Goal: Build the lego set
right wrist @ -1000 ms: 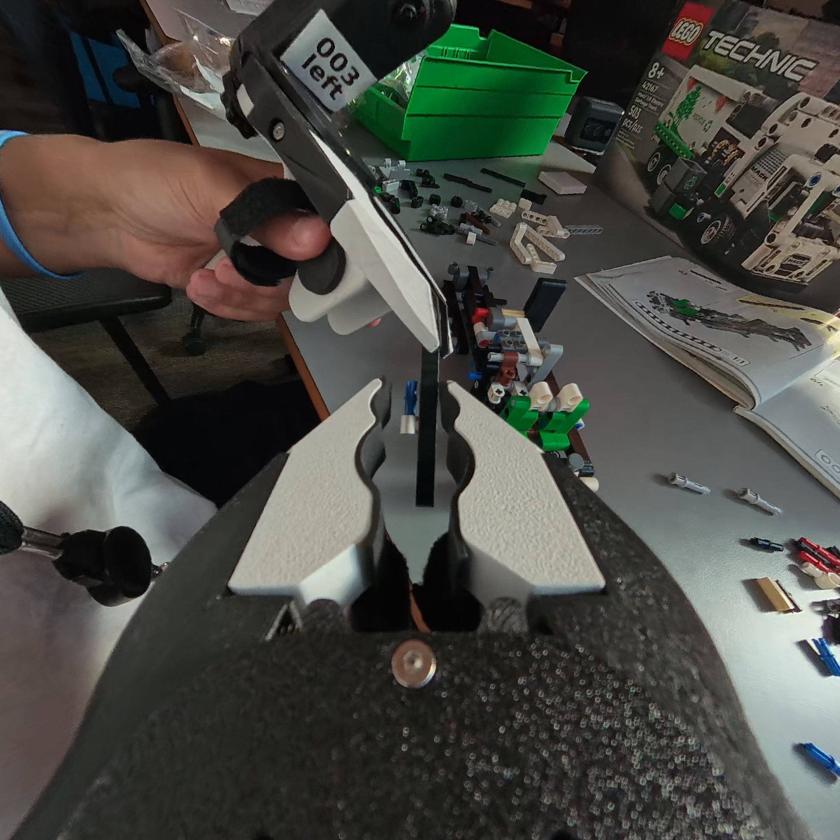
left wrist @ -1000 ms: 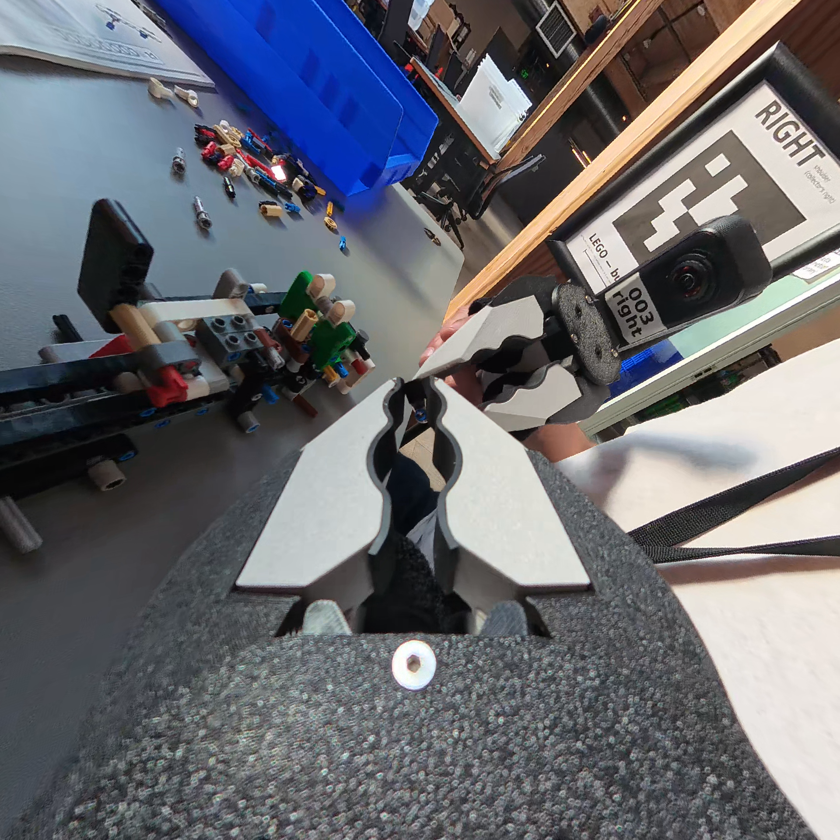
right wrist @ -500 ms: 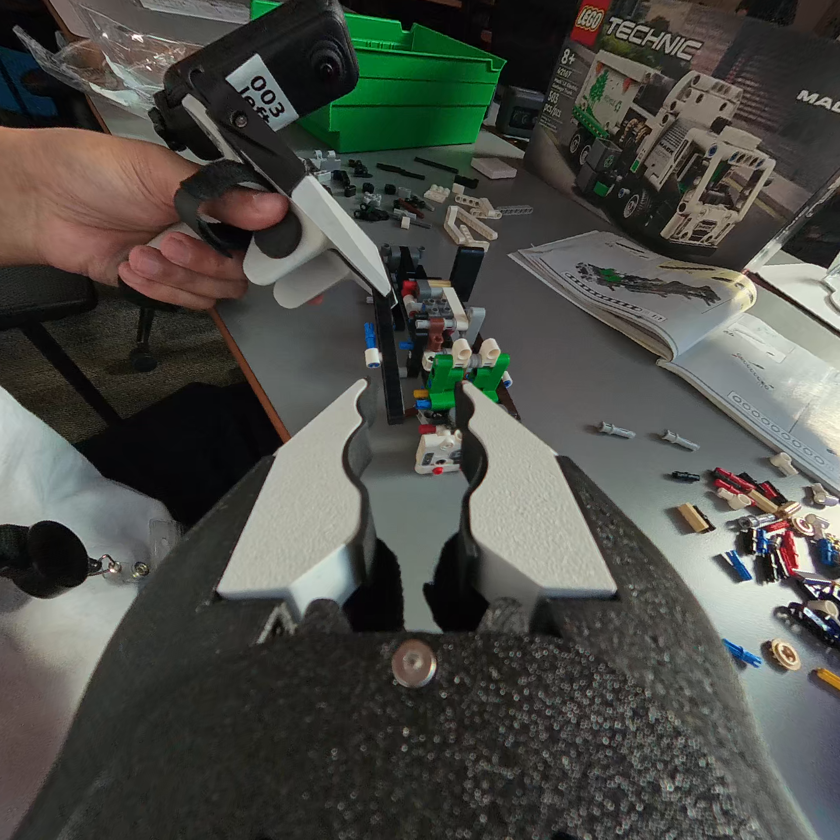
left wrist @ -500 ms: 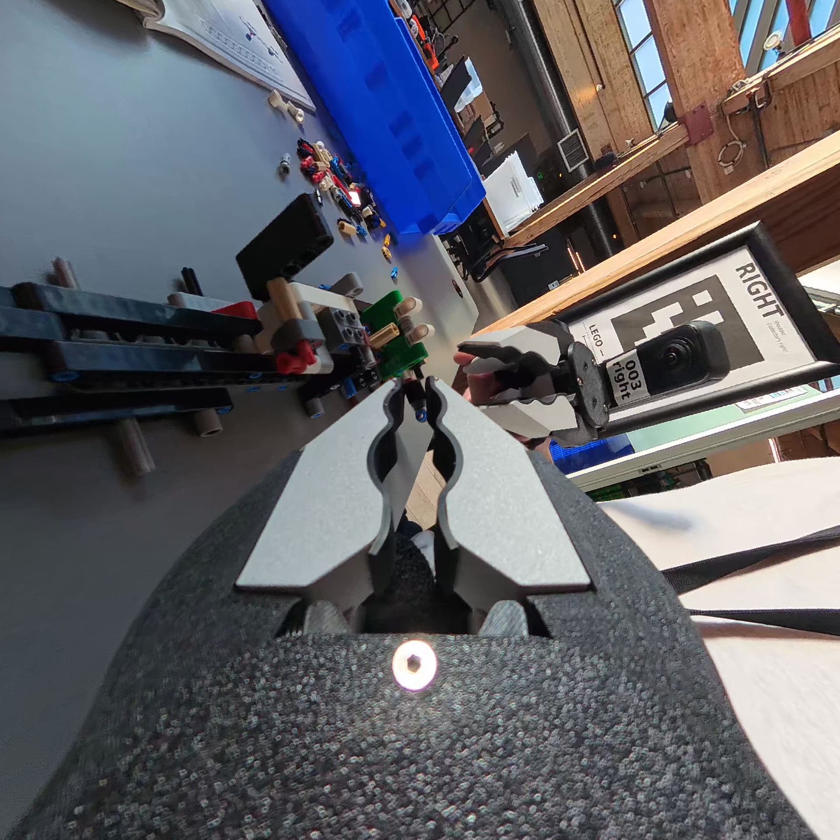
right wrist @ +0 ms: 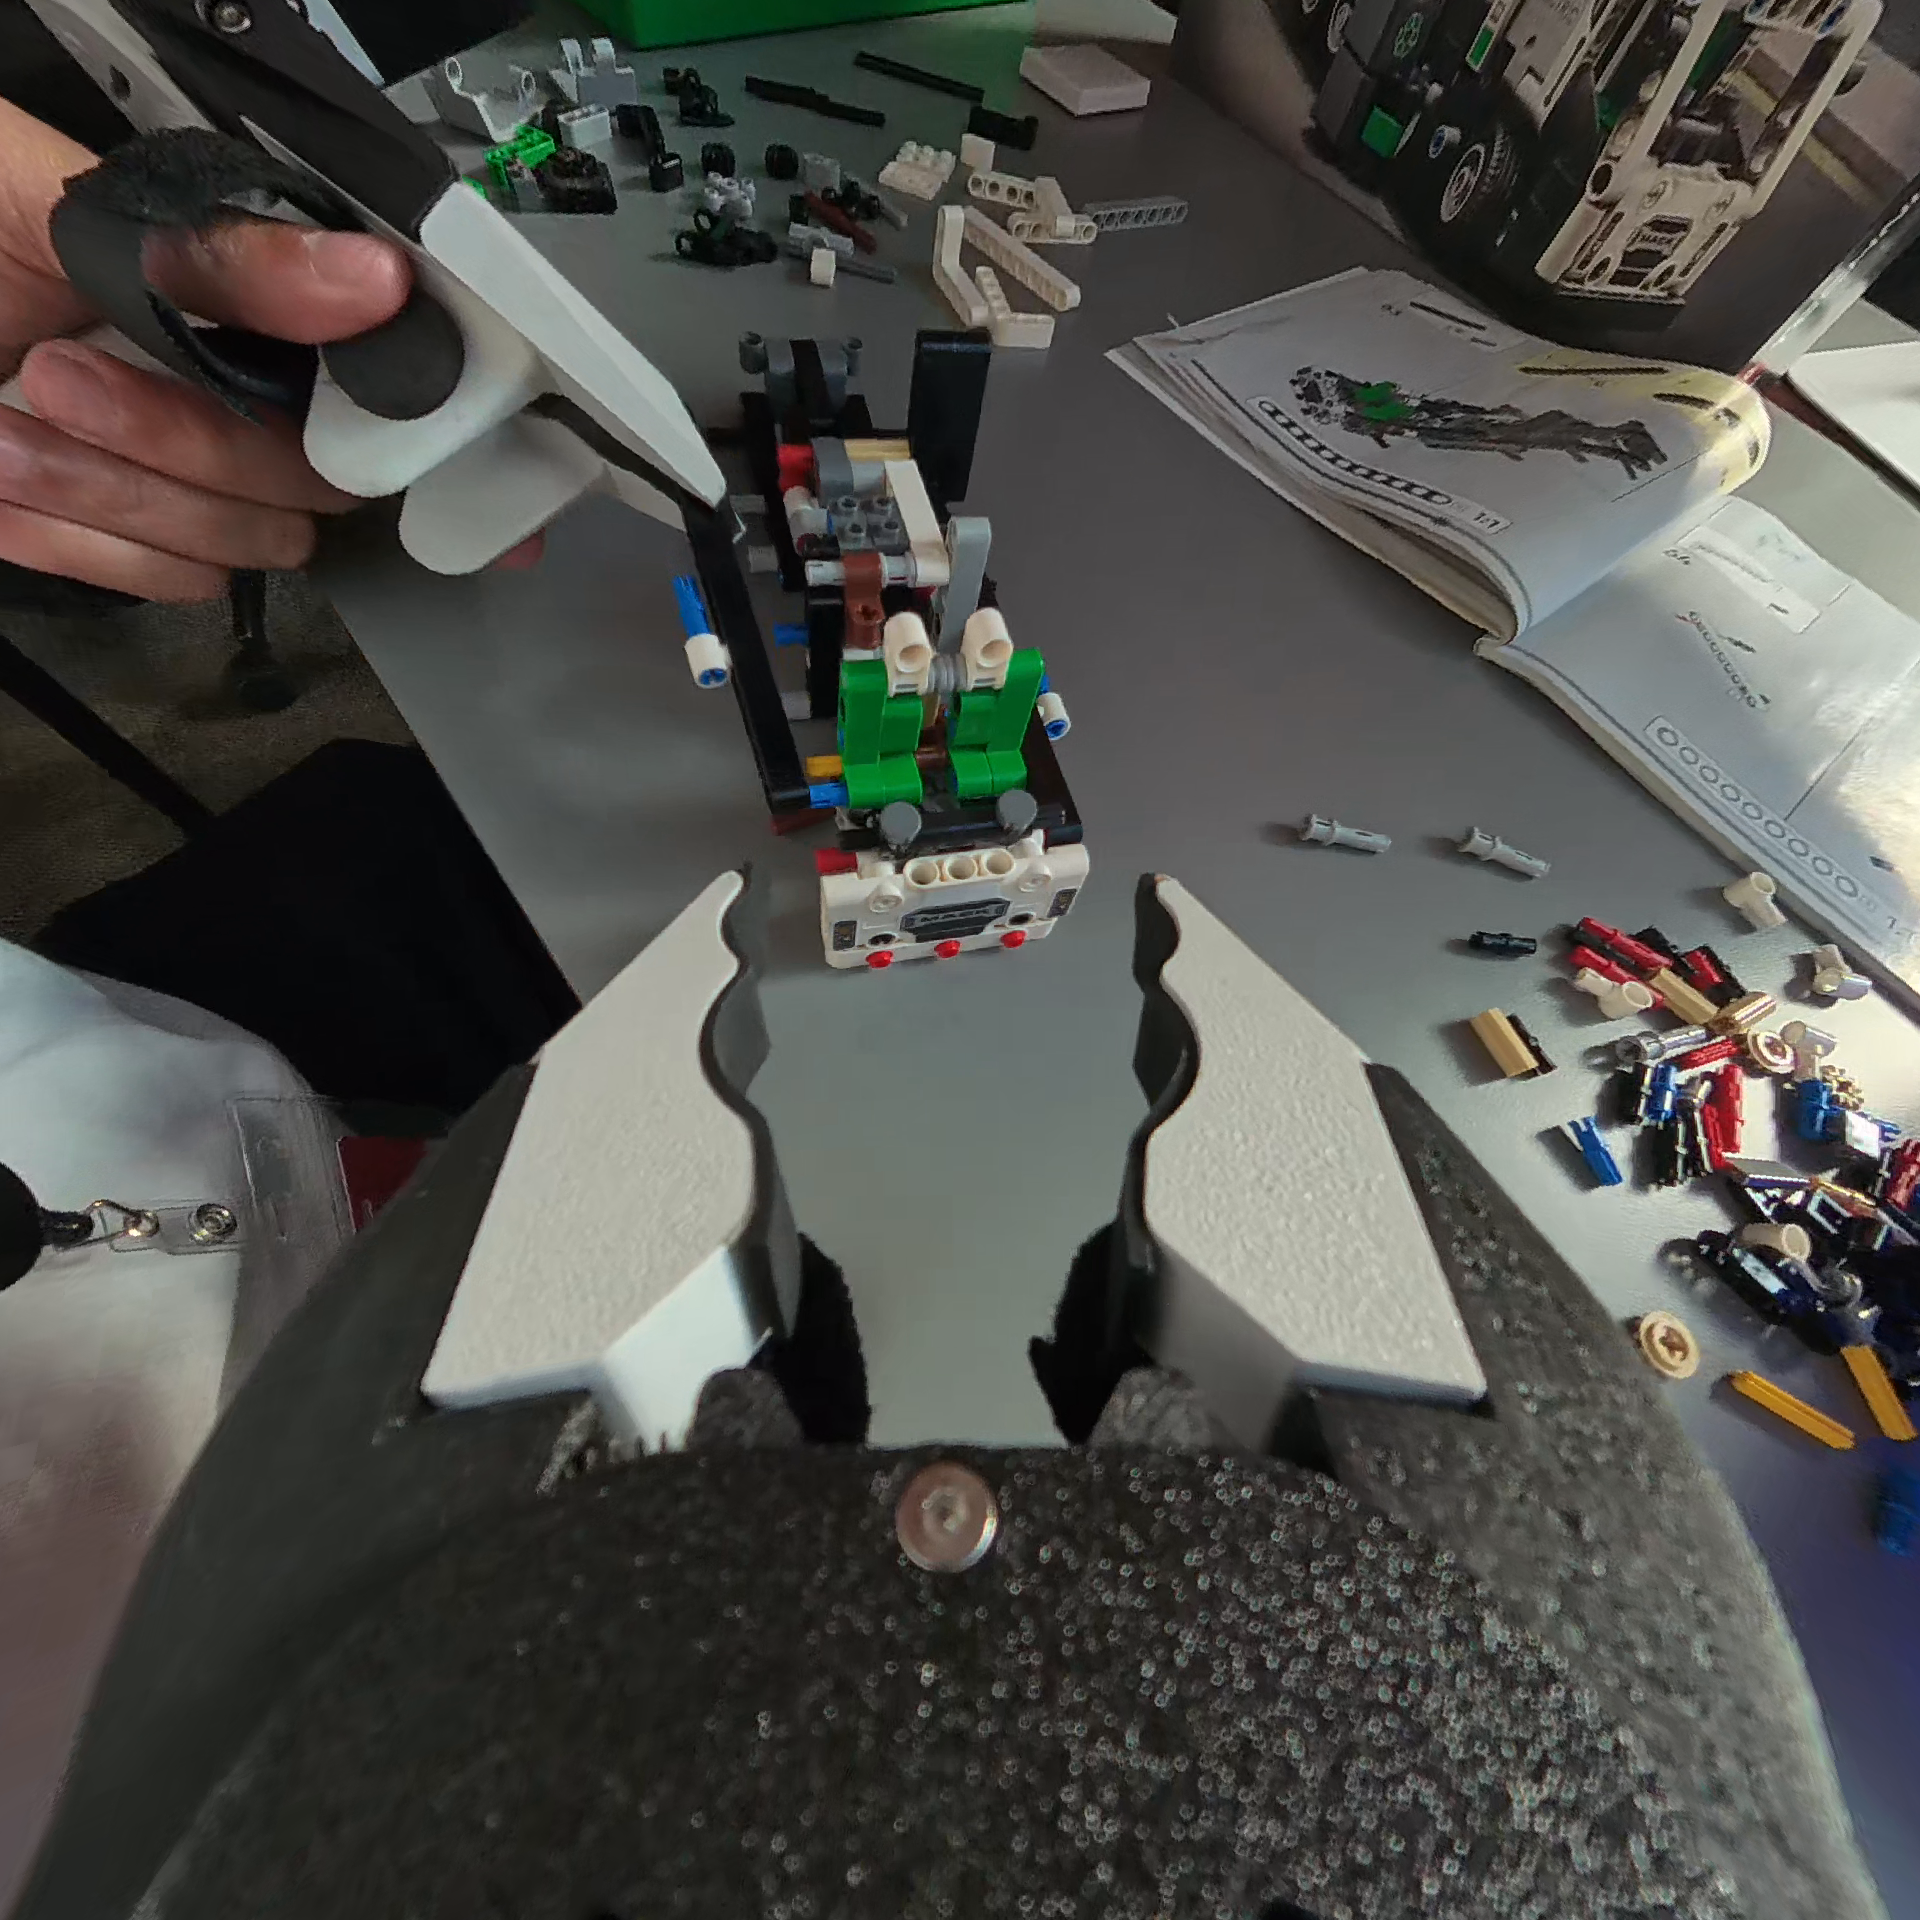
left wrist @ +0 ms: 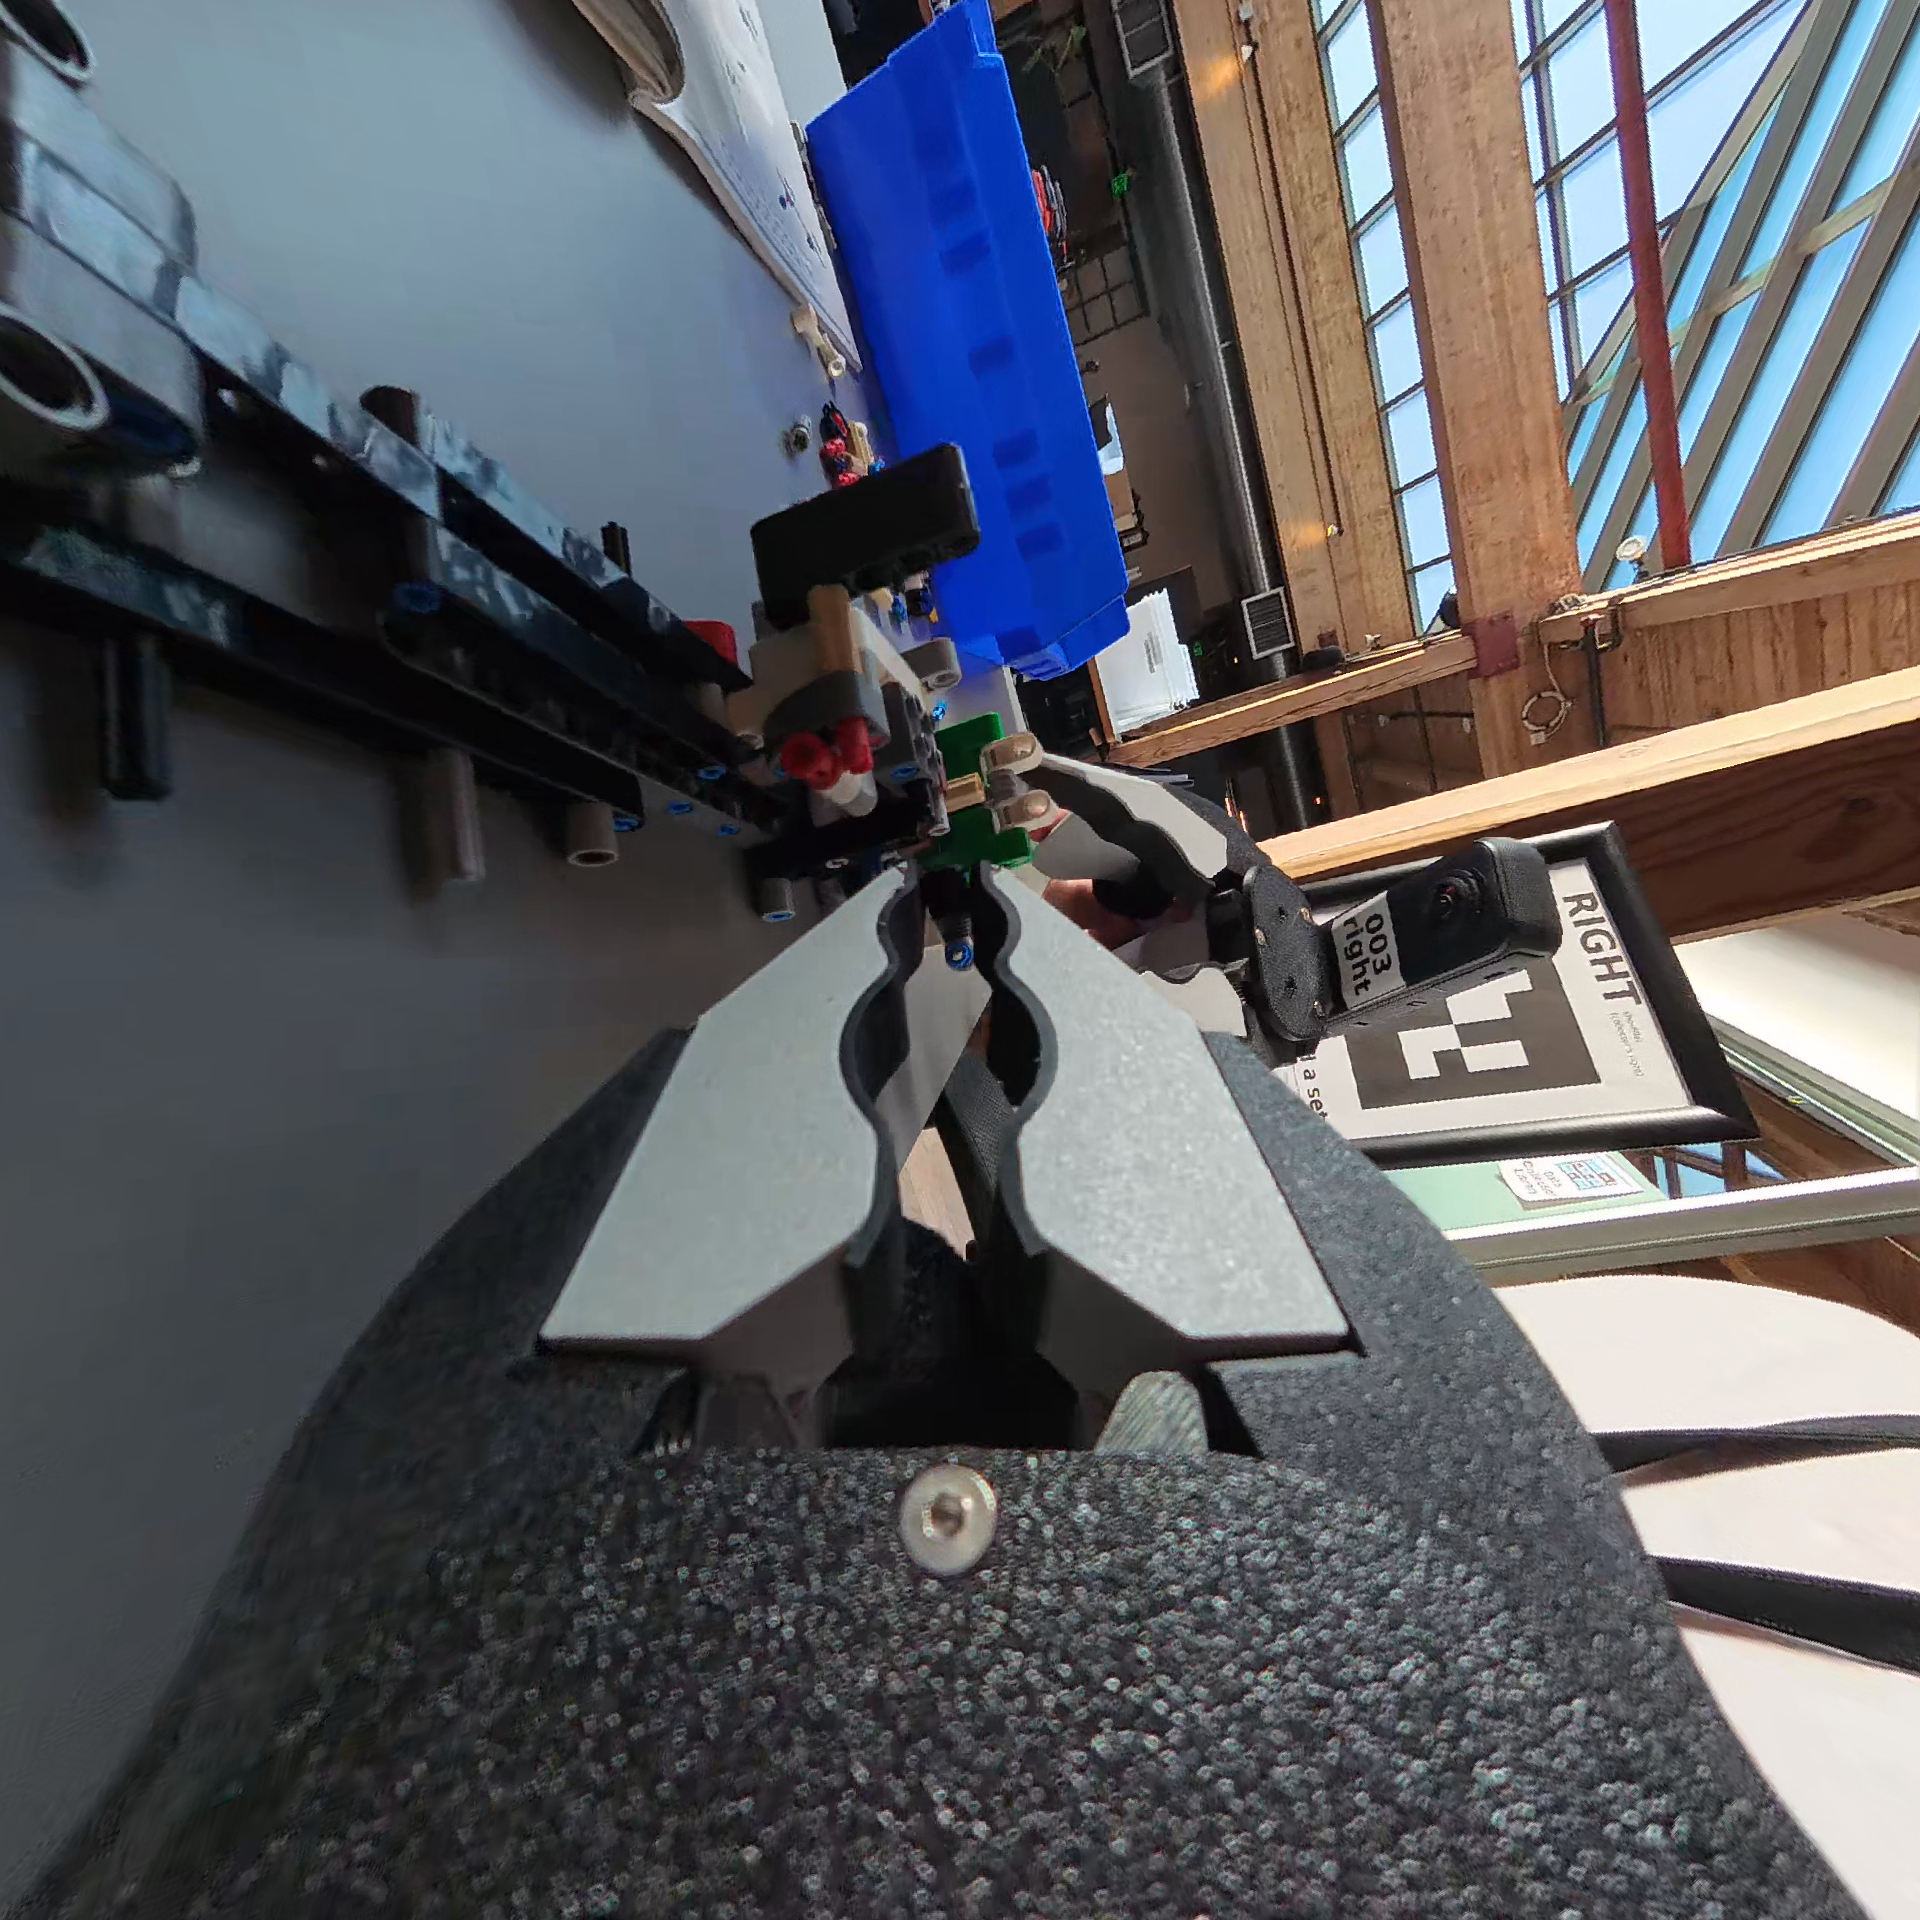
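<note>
Left gripper (left wrist: 948, 896) clenched on a long black beam (right wrist: 750, 665), tips pinching its upper end; beam slanting down along the left flank of the partly built truck model (right wrist: 914, 717), lower end reaching the model's near corner, touching or just beside it, hard to tell which. Blue pins with pale collars (right wrist: 694, 632) sticking out from the beam's outer face. In the left wrist view only a short dark stub with a blue tip (left wrist: 958, 935) seen between the closed tips. Right gripper (right wrist: 940, 883) released, jaws spread wide, empty, hovering just in front of the model's white front block with three red studs (right wrist: 951, 906). Model standing on the grey table (right wrist: 1195, 665), near its left edge: green seats (right wrist: 935, 727), tan and grey connectors, black frame rails running back. Open instruction booklet (right wrist: 1538, 520) to the right of the model, product box (right wrist: 1579, 135) behind it. Two grey pins (right wrist: 1345, 833) lying apart between model and booklet. Heap of small red, blue, black and tan parts (right wrist: 1745, 1101) at right of the table. White beams and dark small parts (right wrist: 997, 239) scattered beyond the model. Blue bin (left wrist: 966, 343) at the far end in the left wrist view. Person's hand (right wrist: 156, 395) gripping the left tool's handle through a black strap.
</note>
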{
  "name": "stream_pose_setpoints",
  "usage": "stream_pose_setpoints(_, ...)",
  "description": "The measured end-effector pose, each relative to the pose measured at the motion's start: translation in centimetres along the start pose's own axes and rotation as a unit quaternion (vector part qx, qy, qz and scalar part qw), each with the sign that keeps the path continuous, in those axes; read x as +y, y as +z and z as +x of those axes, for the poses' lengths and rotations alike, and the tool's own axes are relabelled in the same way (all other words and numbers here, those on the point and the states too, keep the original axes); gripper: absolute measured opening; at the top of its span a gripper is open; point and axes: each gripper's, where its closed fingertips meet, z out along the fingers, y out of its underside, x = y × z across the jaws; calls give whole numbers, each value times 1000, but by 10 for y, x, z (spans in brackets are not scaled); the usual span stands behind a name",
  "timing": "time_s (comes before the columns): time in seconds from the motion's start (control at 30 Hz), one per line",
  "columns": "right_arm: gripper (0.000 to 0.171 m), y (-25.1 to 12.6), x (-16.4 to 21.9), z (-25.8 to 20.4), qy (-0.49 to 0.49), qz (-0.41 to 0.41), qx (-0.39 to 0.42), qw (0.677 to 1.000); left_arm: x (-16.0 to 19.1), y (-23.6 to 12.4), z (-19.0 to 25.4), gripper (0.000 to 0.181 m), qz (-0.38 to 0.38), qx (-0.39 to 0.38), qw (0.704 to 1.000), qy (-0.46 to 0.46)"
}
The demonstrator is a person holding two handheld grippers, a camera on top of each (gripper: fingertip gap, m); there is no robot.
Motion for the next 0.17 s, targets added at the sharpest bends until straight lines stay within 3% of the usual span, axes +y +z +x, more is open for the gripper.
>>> stream_pose_setpoints(0.17, 81, 6, -7, -3, -47, -27, -47, 997, 6, 5, 7, 6, -5, 20, 1000, 1)
